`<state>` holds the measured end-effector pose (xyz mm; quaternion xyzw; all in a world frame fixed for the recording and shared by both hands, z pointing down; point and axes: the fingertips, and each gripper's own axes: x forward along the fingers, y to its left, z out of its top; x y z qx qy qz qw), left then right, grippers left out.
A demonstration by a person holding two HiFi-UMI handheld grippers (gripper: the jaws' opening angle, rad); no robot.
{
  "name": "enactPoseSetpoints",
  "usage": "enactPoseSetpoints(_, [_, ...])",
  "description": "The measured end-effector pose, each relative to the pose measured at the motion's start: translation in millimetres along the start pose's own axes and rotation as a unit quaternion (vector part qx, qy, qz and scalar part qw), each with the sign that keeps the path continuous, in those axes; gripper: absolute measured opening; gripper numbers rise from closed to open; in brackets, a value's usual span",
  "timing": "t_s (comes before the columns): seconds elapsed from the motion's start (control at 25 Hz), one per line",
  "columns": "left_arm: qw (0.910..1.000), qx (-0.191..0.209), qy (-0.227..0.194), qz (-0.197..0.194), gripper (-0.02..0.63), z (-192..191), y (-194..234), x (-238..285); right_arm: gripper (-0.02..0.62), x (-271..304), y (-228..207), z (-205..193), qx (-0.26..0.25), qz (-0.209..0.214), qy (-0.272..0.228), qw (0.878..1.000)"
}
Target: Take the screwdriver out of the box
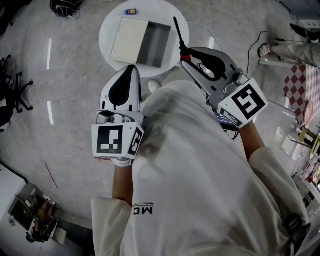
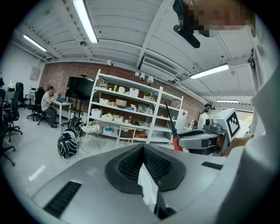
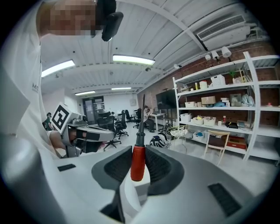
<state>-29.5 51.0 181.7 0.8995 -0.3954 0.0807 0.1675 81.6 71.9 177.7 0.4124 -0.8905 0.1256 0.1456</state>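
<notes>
Head view: a round white table (image 1: pixel 107 30) was seen ahead of the person, with an open box (image 1: pixel 152 45) lying near its middle, lid folded to the left. The grey inside looked bare. A small blue and yellow item (image 1: pixel 131 11) was noted at the table's far edge. The screwdriver (image 1: pixel 179 35) was held in the air by the right gripper (image 1: pixel 186 56), over the table's right edge and clear of the box, shaft pointing away from the person. The left gripper (image 1: pixel 131 70) was held short of the table's near edge, well apart from the box.

Left gripper view: the jaws were seen closed together with nothing between them. The right gripper and its screwdriver were visible off to the right.

Right gripper view: the jaws were clamped on the red handle (image 3: pixel 138 162), with the black shaft rising straight above them.

Judgement: the removal itself was taken as done, the tool being out of the box. The next move would call for a firm grip low on the handle while the tool is carried off or set down, with the long shaft kept away from the box wall.
</notes>
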Motion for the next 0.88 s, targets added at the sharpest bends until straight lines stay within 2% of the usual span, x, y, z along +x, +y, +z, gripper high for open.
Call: enactPoseSetpoints(0.88, [0.9998,0.001,0.007,-0.018,0.006,-6,-14,0,0.152,-6,4,-4,-0.002,-0.001,0.006,1.0])
